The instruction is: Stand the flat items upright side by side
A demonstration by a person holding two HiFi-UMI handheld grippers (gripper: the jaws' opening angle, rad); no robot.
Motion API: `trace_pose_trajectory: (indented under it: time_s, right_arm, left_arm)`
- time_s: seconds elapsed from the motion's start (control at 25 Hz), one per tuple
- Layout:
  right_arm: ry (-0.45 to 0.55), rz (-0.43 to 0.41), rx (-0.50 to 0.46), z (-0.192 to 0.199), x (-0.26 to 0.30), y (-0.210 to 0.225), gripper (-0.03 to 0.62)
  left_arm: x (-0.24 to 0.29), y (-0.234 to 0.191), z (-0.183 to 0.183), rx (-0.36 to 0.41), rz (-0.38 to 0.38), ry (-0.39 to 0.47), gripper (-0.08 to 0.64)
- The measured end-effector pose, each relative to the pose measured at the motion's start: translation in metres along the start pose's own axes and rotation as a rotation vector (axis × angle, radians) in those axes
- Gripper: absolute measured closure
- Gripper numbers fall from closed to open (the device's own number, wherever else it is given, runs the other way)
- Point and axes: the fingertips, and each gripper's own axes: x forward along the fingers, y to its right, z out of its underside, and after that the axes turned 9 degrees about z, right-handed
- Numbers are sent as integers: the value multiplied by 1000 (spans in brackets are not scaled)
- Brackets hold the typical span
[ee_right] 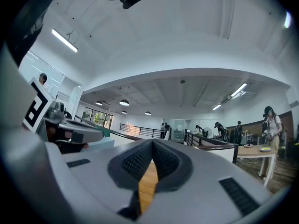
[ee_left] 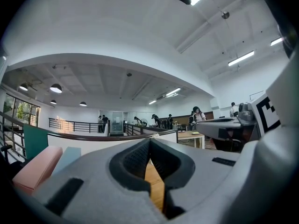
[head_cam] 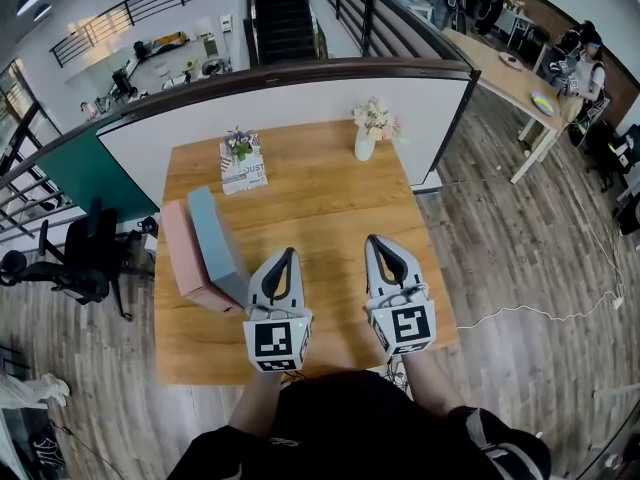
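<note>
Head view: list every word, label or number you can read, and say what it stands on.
"JUST": on the white box at the far left of the table; its other print is too small to read.
Cubes on the left gripper and right gripper: square marker patterns only, no words.
On the pink item and blue item: no print visible.

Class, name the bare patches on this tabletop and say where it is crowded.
The table middle is bare, bordered by the flower box and vase at the back, the left tool and right tool in front. Also the strip between the tools. Crowded: left edge, by the pink item and blue item.
</note>
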Motion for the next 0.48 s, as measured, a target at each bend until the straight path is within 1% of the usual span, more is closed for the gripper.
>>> trace_pose_trajectory:
  time_s: [0.2, 0.32, 0.48]
  right_arm:
    - [-21, 4, -7, 4, -6, 2, 588]
    - [-7, -8, -3, 4, -5, -1, 588]
    - [-15, -16, -8, 5, -3, 0, 588]
  left_arm:
    - [-2, 6, 5, -7, -5, -15, 561]
    - [0, 9, 3, -6, 3, -7, 561]
    - [4, 14, 2, -5, 8, -1, 561]
